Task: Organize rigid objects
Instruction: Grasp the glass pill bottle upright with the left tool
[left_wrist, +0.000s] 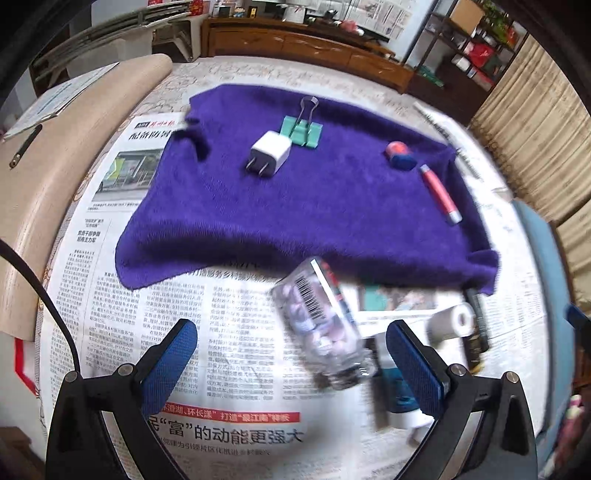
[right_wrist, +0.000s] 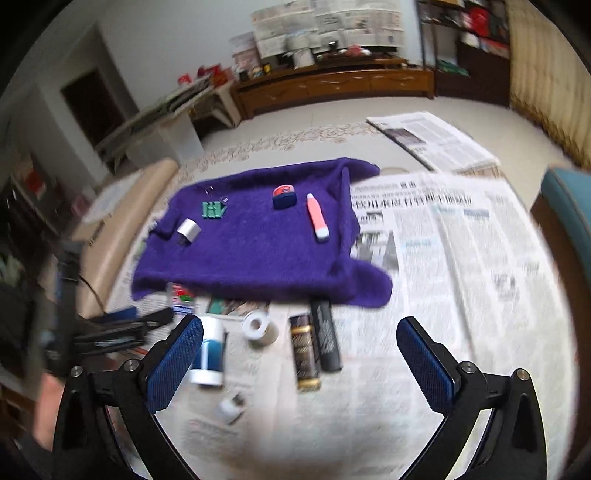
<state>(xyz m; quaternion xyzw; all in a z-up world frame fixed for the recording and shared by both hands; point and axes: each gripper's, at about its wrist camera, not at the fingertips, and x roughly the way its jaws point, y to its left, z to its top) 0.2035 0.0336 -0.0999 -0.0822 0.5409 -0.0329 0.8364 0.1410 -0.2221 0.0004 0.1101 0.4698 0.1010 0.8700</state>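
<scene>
A purple cloth (left_wrist: 295, 206) lies over newspaper. On it rest a white charger plug (left_wrist: 267, 152), a green binder clip (left_wrist: 303, 129), a small red and blue case (left_wrist: 400, 155) and a pink pen (left_wrist: 439, 194). My left gripper (left_wrist: 293, 360) is open. A clear bottle of beads (left_wrist: 321, 325) lies tilted and blurred between its fingers, touching neither. My right gripper (right_wrist: 301, 350) is open and empty, hovering over two black tubes (right_wrist: 317, 347). Beside them lie a white tape roll (right_wrist: 258, 326), a blue and white bottle (right_wrist: 210, 350) and a small white cap (right_wrist: 232, 406).
Newspaper sheets (right_wrist: 461, 258) cover the surface to the right of the cloth. A beige curved edge (left_wrist: 44, 177) runs along the left. A teal chair (right_wrist: 569, 195) stands at the right. A wooden cabinet (right_wrist: 332, 85) and shelves are far behind.
</scene>
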